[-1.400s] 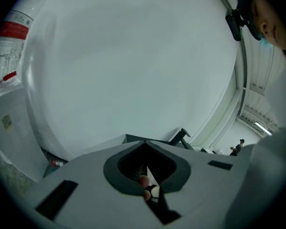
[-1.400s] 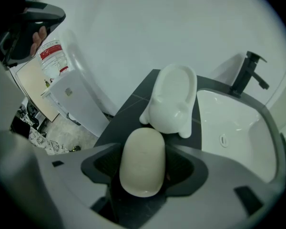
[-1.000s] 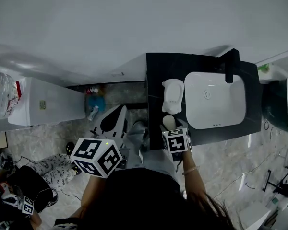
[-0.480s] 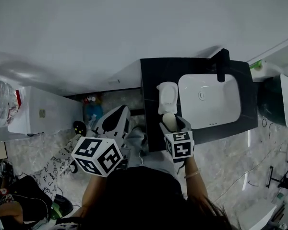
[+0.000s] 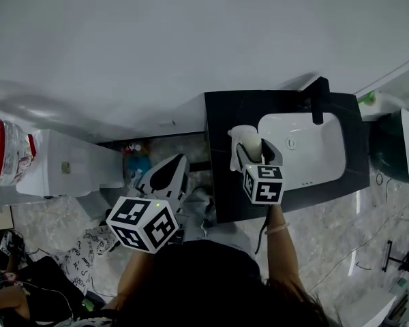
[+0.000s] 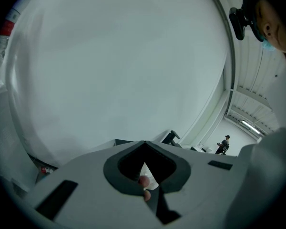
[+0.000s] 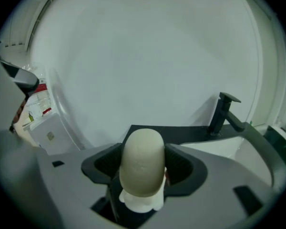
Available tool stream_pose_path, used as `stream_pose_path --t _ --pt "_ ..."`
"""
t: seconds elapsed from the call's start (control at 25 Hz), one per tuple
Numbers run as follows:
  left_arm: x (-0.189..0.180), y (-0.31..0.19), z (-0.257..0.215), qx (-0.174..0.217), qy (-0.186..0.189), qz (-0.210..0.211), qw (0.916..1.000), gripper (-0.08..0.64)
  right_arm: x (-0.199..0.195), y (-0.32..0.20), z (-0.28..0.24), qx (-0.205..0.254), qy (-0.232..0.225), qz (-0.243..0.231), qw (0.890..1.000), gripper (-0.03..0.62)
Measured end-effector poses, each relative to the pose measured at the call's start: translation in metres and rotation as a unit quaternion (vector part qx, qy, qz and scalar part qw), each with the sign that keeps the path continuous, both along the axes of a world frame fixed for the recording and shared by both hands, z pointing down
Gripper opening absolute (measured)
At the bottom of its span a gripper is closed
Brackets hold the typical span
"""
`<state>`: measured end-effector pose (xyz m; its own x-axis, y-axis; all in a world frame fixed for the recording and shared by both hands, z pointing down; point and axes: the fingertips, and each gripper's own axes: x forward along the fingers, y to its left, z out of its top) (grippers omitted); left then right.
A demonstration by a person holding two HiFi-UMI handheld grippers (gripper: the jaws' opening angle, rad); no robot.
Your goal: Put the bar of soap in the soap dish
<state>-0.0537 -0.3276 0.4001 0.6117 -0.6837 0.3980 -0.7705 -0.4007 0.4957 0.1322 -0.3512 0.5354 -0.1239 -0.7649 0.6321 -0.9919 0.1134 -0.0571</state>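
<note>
Gripping the bar of soap (image 7: pixel 142 162) with right gripper (image 5: pixel 251 157) fingers, we hold it over the soap dish (image 5: pixel 237 139) to drop in; left gripper (image 5: pixel 163 178) fingers are closed, empty.

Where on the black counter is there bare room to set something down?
Bare: the back strip of the counter between the wall and the soap dish, left of the faucet, and the front left corner below the dish. Crowded: the dish's side toward the sink, where the right gripper holds the soap bar.

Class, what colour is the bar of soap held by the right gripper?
Pale cream bar of soap; clearest in the right gripper view.
</note>
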Motion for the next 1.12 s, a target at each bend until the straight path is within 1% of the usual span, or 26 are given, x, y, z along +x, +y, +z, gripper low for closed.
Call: stream_pose_path --t 0.12,0.24,0.44,0.64,0.84,1.0,1.12 --pt "-0.002 0.0 0.004 -0.006 -0.01 0.002 0.9999 -0.003 0.003 -0.012 0.014 0.0 0.003 0.011 1.0 0.285" --pt "-0.004 -0.001 0.006 -0.008 -0.011 0.007 0.9999 -0.003 0.0 -0.019 0.025 0.002 0.008 0.016 1.0 0.287" --pt "-0.001 -0.001 0.005 -0.006 -0.008 0.019 0.9998 -0.003 -0.003 -0.024 0.039 -0.001 0.03 0.018 0.999 0.287" --pt "-0.007 -0.002 0.01 -0.012 -0.011 0.013 0.9998 -0.003 -0.003 -0.02 0.051 0.003 0.069 0.008 0.998 0.287" --pt "-0.01 -0.002 0.009 -0.011 -0.012 0.009 0.9998 -0.003 -0.003 -0.02 0.055 0.016 0.055 0.019 0.998 0.287" --pt "-0.008 0.0 0.008 -0.012 -0.009 0.01 0.9998 -0.003 -0.001 -0.019 0.055 0.028 0.053 0.021 0.998 0.287" --pt "-0.006 0.001 0.006 -0.008 -0.008 0.011 0.9999 -0.003 0.002 -0.02 0.045 0.043 0.06 0.022 0.997 0.287"
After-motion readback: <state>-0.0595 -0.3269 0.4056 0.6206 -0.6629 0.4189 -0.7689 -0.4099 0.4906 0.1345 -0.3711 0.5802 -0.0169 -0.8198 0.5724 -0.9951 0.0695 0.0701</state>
